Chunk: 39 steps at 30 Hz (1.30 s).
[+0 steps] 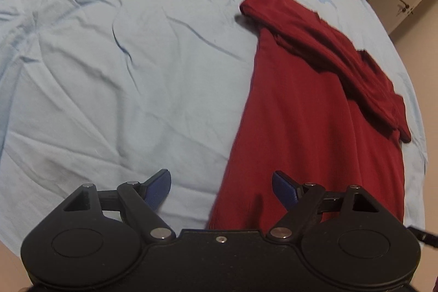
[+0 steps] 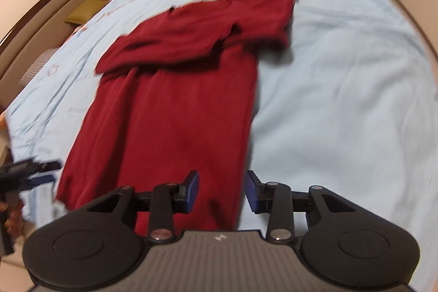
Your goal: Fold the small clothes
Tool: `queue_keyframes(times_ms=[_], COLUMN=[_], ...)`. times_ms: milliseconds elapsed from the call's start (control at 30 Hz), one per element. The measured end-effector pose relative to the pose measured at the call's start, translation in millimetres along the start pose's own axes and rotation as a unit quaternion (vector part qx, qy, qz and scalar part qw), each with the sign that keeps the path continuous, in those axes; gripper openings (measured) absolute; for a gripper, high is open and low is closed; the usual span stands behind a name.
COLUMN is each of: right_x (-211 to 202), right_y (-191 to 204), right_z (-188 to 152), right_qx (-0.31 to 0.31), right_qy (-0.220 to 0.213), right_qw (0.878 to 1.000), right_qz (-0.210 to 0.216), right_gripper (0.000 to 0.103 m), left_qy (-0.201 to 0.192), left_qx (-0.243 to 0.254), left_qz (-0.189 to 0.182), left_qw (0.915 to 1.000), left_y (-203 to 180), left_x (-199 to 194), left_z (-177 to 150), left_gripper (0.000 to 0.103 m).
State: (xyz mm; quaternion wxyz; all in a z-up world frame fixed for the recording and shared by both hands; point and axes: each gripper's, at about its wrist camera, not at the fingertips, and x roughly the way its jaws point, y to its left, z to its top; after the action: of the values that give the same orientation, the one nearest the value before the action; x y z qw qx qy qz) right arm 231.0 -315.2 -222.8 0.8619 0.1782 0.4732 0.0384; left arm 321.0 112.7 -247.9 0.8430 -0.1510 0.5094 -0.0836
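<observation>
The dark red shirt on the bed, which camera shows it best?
The right wrist view: the dark red cotton shirt lies nearly centred, hem to folded sleeves, though a little blurred. The left wrist view shows the same shirt sharper but pushed to the right, its near hem hidden behind the left tool.
</observation>
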Motion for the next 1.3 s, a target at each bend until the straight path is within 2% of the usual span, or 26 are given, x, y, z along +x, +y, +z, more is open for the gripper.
queue_keyframes(times_ms=[100,133,167,200,233,267,300,367,467,567,633,733,800,900,1033,1100,1233,1267,1300], right_x=[3.8,5.9,8.7,11.0,14.2,17.3,19.0,13.7,-8.9,-43.7,-67.1,-81.8,-76.6,-52.3,-18.5,-6.4,15.0,19.1,21.4], right_y=[9.6,12.3,14.9,18.4,21.9,25.2,28.3,32.0,29.5,14.2,-0.2,-21.1,-26.2,-20.9,-9.9,-5.7,1.1,3.3,5.8], right_z=[-20.2,-25.2,-28.6,-31.5,-31.3,-30.4,-29.1,-25.9,-23.0,-19.0,-18.1,-19.1,-22.6,-31.4,-39.4,-40.9,-43.4,-44.3,-45.1], right_qx=[0.003,0.007,0.012,0.014,0.014,0.015,0.015,0.011,-0.012,-0.033,-0.037,-0.007,0.018,0.031,0.045,0.051,0.059,0.061,0.058], right_qy=[0.028,0.032,0.033,0.031,0.031,0.033,0.035,0.032,0.02,0.012,0.009,0.025,0.023,0.018,0.013,0.008,0.01,0.01,0.012], right_qw=[1.0,0.999,0.999,0.999,0.999,0.999,0.999,0.999,0.999,0.998,0.997,0.999,0.999,0.999,0.999,0.999,0.998,0.998,0.998], right_qz=[0.003,-0.002,-0.005,-0.005,-0.006,-0.01,-0.013,-0.016,-0.032,-0.053,-0.061,-0.034,-0.015,0.011,0.018,0.015,-0.007,-0.013,-0.021], right_gripper=[0.042,0.042,0.043,0.04,0.034,0.011,0.0,0.0,0.0,0.0,0.0,0.0,0.001,0.013,0.024,0.041,0.044,0.041,0.027], left_qy=[0.015,0.021,0.027,0.034,0.041,0.046,0.043,0.032,0.009,-0.013,-0.02,-0.021,-0.02,-0.02,-0.017,-0.018,-0.017,-0.017,-0.016], left_qx=[0.027,0.034,0.039,0.042,0.042,0.04,0.041,0.044,0.015,-0.026,-0.035,-0.024,-0.012,-0.005,0.004,0.003,0.003,0.001,-0.002], left_qz=[0.004,0.006,0.007,0.005,0.0,-0.008,-0.005,0.001,0.008,-0.007,-0.014,-0.018,-0.01,0.005,0.021,0.024,0.027,0.027,0.028], left_qw=[0.9995,0.9992,0.9989,0.9985,0.9983,0.9981,0.9982,0.9985,0.9998,0.9995,0.9991,0.9993,0.9997,0.9998,0.9996,0.9996,0.9995,0.9995,0.9995], left_y=[-5.7,-7.8,-9.6,-11.2,-12.8,-14.7,-17.9,-23.6,-23.4,-17.8,-18.7,-23.5,-28.4,-31.5,-27.4,-25.6,-24.2,-23.9,-23.4], left_x=[4.2,5.4,6.2,7.1,7.6,7.1,4.0,-5.9,-33.5,-64.8,-81.8,-88.8,-84.0,-76.9,-71.0,-70.4,-69.1,-68.4,-67.7], left_z=[-2.6,-3.1,-3.6,-3.6,-3.4,-2.5,-2.2,-2.0,-4.2,-11.9,-19.8,-30.7,-33.4,-34.2,-31.1,-30.1,-29.7,-29.9,-29.8], left_gripper=[0.076,0.066,0.05,0.039,0.015,0.005,0.005,0.003,0.003,0.002,0.002,0.003,0.003,0.003,0.003,0.003,0.003,0.003,0.003])
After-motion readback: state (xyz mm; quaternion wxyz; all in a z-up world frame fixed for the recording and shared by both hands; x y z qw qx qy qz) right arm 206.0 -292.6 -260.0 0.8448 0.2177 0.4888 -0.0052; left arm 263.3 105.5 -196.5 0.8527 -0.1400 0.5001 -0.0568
